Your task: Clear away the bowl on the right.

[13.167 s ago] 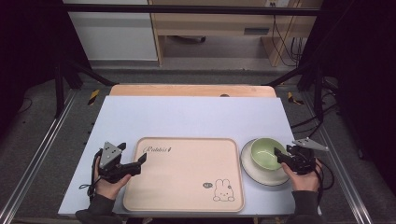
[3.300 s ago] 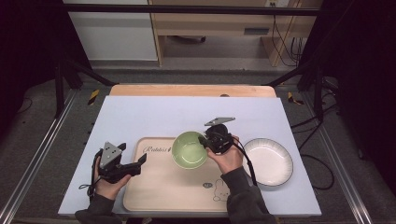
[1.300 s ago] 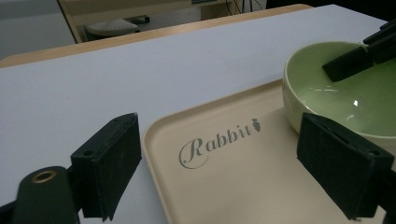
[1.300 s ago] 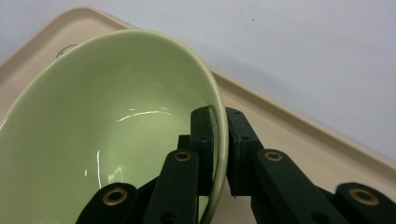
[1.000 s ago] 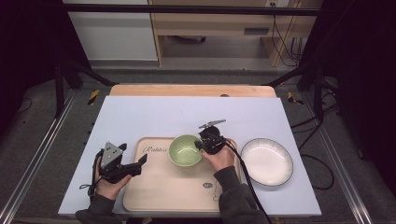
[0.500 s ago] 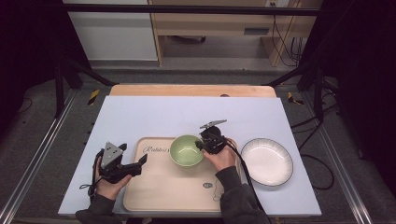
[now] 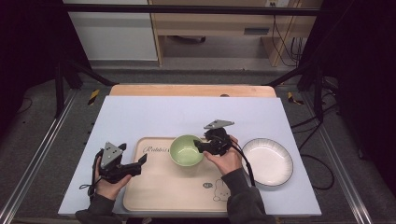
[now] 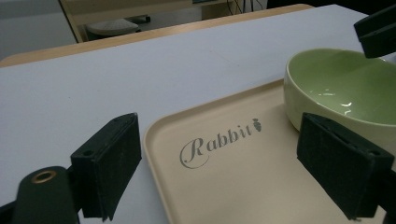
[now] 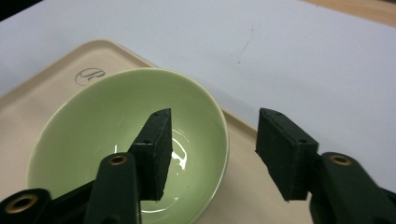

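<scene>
Bowl first: a round, pale green glazed bowl (image 7: 186, 150) sits upright on the upper middle part of a beige rectangular plastic tray (image 7: 161, 189), which bears the word "Rabbit" and a small rabbit drawing. In the right gripper view the bowl's rim (image 9: 226, 140) lies between the two black jaws of the right tool (image 9: 211, 149), one jaw inside the bowl and one outside; the jaws stand apart, with a clear gap on either side of the rim. The person's right hand (image 7: 227, 158) holds that tool at the bowl's right edge. Just right of the tray, on the light blue table (image 7: 154, 114), rests an empty round white plate (image 7: 267, 162). The left tool (image 7: 138, 162), held in the left hand (image 7: 108, 184), hovers at the tray's left edge; in the left gripper view its jaws are spread wide, spanning the tray's corner (image 8: 154, 133), clamped on nothing.
</scene>
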The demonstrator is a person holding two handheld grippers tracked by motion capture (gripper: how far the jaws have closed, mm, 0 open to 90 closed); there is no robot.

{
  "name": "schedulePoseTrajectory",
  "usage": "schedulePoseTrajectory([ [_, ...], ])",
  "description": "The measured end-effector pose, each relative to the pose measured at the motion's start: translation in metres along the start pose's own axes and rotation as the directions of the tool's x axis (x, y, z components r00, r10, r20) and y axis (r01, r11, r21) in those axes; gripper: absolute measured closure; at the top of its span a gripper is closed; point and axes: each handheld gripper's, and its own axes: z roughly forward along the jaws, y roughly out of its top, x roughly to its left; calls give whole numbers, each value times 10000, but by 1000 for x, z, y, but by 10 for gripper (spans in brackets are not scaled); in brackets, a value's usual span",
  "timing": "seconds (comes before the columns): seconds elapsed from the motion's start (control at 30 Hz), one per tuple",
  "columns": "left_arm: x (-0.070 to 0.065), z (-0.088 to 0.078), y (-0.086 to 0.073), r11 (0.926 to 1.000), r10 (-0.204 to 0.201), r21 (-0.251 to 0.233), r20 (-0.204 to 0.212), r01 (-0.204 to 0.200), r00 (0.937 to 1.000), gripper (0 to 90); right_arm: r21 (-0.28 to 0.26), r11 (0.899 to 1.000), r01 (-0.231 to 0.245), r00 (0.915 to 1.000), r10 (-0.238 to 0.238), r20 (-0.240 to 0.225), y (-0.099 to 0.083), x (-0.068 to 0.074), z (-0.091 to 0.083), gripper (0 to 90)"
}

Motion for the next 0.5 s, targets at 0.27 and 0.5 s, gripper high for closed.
schedulePoseTrajectory([
  [0.27, 0, 0, 0, 10000, 6, -28, -19, -6, 10000, 132, -766, 9969, 165, 9995, -186, -268, -1, 1, -25, 301],
  [0.5, 0, 0, 0, 10000, 19, 10, -25, -19, 10000, 132, -1294, 9909, 383, 9988, -421, -263, -13, -1, -40, 202],
])
